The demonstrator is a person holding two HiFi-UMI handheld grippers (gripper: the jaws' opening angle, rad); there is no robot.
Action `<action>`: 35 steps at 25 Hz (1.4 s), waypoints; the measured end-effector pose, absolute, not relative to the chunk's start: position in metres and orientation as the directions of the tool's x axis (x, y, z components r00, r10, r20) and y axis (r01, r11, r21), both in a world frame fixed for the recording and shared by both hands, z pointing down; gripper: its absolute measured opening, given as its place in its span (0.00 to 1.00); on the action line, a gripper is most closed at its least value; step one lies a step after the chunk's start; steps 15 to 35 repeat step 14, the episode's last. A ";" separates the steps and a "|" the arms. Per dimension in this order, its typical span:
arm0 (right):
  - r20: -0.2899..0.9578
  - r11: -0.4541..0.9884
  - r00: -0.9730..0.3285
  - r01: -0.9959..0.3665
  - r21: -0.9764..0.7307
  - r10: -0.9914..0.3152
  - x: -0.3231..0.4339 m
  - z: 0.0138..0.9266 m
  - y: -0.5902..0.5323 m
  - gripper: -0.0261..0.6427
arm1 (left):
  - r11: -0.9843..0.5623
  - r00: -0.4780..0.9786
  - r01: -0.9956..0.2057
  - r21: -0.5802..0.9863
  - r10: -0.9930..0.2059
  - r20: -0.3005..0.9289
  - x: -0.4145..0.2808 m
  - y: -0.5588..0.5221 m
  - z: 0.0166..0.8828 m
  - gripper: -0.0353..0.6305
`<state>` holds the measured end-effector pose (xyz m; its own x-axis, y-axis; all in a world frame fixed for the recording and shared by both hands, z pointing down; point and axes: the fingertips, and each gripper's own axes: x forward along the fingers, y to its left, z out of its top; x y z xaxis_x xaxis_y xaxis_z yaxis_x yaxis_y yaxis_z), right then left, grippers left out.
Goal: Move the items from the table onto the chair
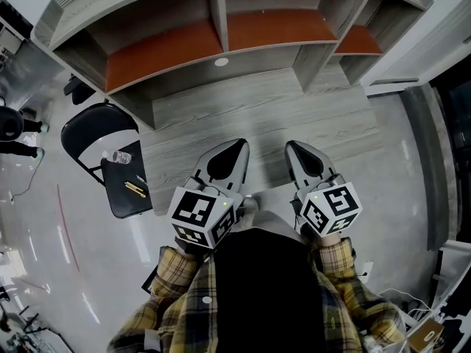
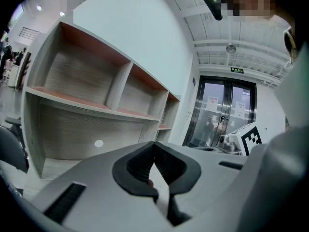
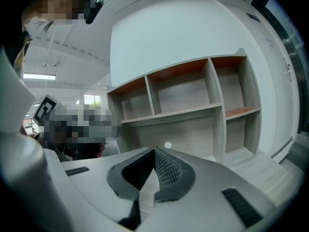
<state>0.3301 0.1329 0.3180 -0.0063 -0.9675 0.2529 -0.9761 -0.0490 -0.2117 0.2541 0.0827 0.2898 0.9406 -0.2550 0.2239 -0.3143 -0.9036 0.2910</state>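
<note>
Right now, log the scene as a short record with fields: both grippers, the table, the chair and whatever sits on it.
left gripper: jaws together, nothing held
right gripper: jaws together, nothing held
table: grey wood top, no loose items seen on it
shelf unit: at the table's back, compartments bare
chair: black, left of the table
on chair seat: yellow item; clear item

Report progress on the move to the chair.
Done: a clear item and a yellow item lie on the chair seat. In hand: nothing; left tool and right tool are shut and empty. Left: seemingly nothing; the table shows no loose items.
</note>
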 end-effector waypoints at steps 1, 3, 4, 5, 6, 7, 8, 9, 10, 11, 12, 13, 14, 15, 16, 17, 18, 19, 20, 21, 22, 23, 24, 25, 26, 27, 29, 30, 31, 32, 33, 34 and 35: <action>0.254 -0.047 -0.009 -0.976 -0.212 -0.967 0.330 0.318 0.133 0.06 | -0.903 0.941 -0.315 0.291 -0.255 0.224 0.255 0.082 0.290 0.06; 0.255 -0.043 -0.013 -0.976 -0.213 -0.967 0.330 0.318 0.132 0.06 | -0.903 0.940 -0.315 0.293 -0.255 0.225 0.255 0.082 0.290 0.06; 0.255 -0.041 -0.015 -0.976 -0.213 -0.967 0.329 0.318 0.131 0.06 | -0.902 0.940 -0.316 0.293 -0.255 0.226 0.255 0.082 0.290 0.06; 0.255 -0.039 -0.017 -0.976 -0.212 -0.967 0.329 0.318 0.131 0.06 | -0.902 0.940 -0.316 0.294 -0.255 0.226 0.255 0.081 0.290 0.06; 0.256 -0.038 -0.018 -0.976 -0.213 -0.967 0.328 0.319 0.131 0.06 | -0.902 0.940 -0.316 0.294 -0.256 0.227 0.255 0.081 0.290 0.06; 0.256 -0.037 -0.020 -0.976 -0.215 -0.966 0.328 0.319 0.131 0.06 | -0.902 0.940 -0.316 0.294 -0.256 0.227 0.255 0.082 0.290 0.06; 0.257 -0.038 -0.020 -0.975 -0.218 -0.966 0.328 0.320 0.131 0.06 | -0.902 0.939 -0.317 0.293 -0.256 0.228 0.255 0.082 0.290 0.06; 0.258 -0.038 -0.021 -0.974 -0.223 -0.966 0.328 0.321 0.131 0.06 | -0.902 0.939 -0.317 0.293 -0.256 0.229 0.255 0.083 0.291 0.06; 0.259 -0.039 -0.021 -0.973 -0.227 -0.966 0.329 0.321 0.132 0.06 | -0.902 0.939 -0.318 0.293 -0.256 0.230 0.255 0.084 0.291 0.06; 0.259 -0.040 -0.022 -0.972 -0.231 -0.966 0.329 0.322 0.132 0.06 | -0.902 0.939 -0.318 0.293 -0.255 0.231 0.255 0.084 0.292 0.06; 0.259 -0.040 -0.022 -0.972 -0.233 -0.965 0.330 0.322 0.133 0.06 | -0.902 0.939 -0.317 0.293 -0.255 0.232 0.255 0.085 0.292 0.06; 0.260 -0.040 -0.023 -0.971 -0.235 -0.965 0.330 0.322 0.133 0.06 | -0.902 0.939 -0.317 0.293 -0.254 0.233 0.255 0.086 0.292 0.06; 0.260 -0.040 -0.024 -0.971 -0.237 -0.965 0.330 0.323 0.133 0.06 | -0.902 0.939 -0.317 0.293 -0.253 0.234 0.256 0.086 0.293 0.06; 0.260 -0.040 -0.024 -0.971 -0.237 -0.965 0.330 0.323 0.133 0.06 | -0.902 0.939 -0.317 0.293 -0.253 0.234 0.256 0.086 0.293 0.06; 0.260 -0.040 -0.024 -0.971 -0.237 -0.965 0.330 0.323 0.133 0.06 | -0.902 0.939 -0.317 0.293 -0.253 0.234 0.256 0.086 0.293 0.06; 0.260 -0.040 -0.024 -0.971 -0.237 -0.965 0.330 0.323 0.133 0.06 | -0.902 0.939 -0.317 0.293 -0.253 0.234 0.256 0.086 0.293 0.06; 0.260 -0.040 -0.024 -0.971 -0.237 -0.965 0.330 0.323 0.133 0.06 | -0.902 0.939 -0.317 0.293 -0.253 0.234 0.256 0.086 0.293 0.06; 0.260 -0.040 -0.024 -0.971 -0.237 -0.965 0.330 0.323 0.133 0.06 | -0.902 0.939 -0.317 0.293 -0.253 0.234 0.256 0.086 0.293 0.06; 0.260 -0.040 -0.024 -0.971 -0.237 -0.965 0.330 0.323 0.133 0.06 | -0.902 0.939 -0.317 0.293 -0.253 0.234 0.256 0.086 0.293 0.06; 0.260 -0.040 -0.024 -0.971 -0.237 -0.965 0.330 0.323 0.133 0.06 | -0.902 0.939 -0.317 0.293 -0.253 0.234 0.256 0.086 0.293 0.06; 0.260 -0.040 -0.024 -0.971 -0.237 -0.965 0.330 0.323 0.133 0.06 | -0.902 0.939 -0.317 0.293 -0.253 0.234 0.256 0.086 0.293 0.06; 0.260 -0.040 -0.024 -0.971 -0.237 -0.965 0.330 0.323 0.133 0.06 | -0.902 0.939 -0.317 0.293 -0.253 0.234 0.256 0.086 0.293 0.06; 0.260 -0.040 -0.024 -0.971 -0.237 -0.965 0.330 0.323 0.133 0.06 | -0.902 0.939 -0.317 0.293 -0.253 0.234 0.256 0.086 0.293 0.06; 0.260 -0.040 -0.024 -0.971 -0.237 -0.965 0.330 0.323 0.133 0.06 | -0.902 0.939 -0.317 0.293 -0.253 0.234 0.256 0.086 0.293 0.06; 0.260 -0.040 -0.024 -0.971 -0.237 -0.965 0.330 0.323 0.133 0.06 | -0.902 0.939 -0.317 0.293 -0.253 0.234 0.256 0.086 0.293 0.06; 0.260 -0.040 -0.024 -0.971 -0.237 -0.965 0.330 0.323 0.133 0.06 | -0.902 0.939 -0.317 0.293 -0.253 0.234 0.256 0.086 0.293 0.06; 0.260 -0.040 -0.024 -0.971 -0.237 -0.965 0.330 0.323 0.133 0.06 | -0.902 0.939 -0.317 0.293 -0.253 0.234 0.256 0.086 0.293 0.06; 0.260 -0.040 -0.024 -0.971 -0.237 -0.965 0.330 0.323 0.133 0.06 | -0.902 0.939 -0.317 0.293 -0.253 0.234 0.256 0.086 0.293 0.06; 0.260 -0.040 -0.024 -0.971 -0.237 -0.965 0.330 0.323 0.133 0.06 | -0.902 0.939 -0.317 0.293 -0.253 0.234 0.256 0.086 0.293 0.06; 0.260 -0.040 -0.024 -0.971 -0.237 -0.965 0.330 0.323 0.133 0.06 | -0.902 0.939 -0.317 0.293 -0.253 0.234 0.256 0.086 0.293 0.06; 0.260 -0.040 -0.024 -0.971 -0.237 -0.965 0.330 0.323 0.133 0.06 | -0.902 0.939 -0.317 0.293 -0.253 0.234 0.256 0.086 0.293 0.06; 0.260 -0.040 -0.024 -0.971 -0.237 -0.965 0.330 0.323 0.133 0.06 | -0.902 0.939 -0.317 0.293 -0.253 0.234 0.256 0.086 0.293 0.06; 0.260 -0.040 -0.024 -0.971 -0.237 -0.965 0.330 0.323 0.133 0.06 | -0.902 0.939 -0.317 0.293 -0.253 0.234 0.256 0.086 0.293 0.06</action>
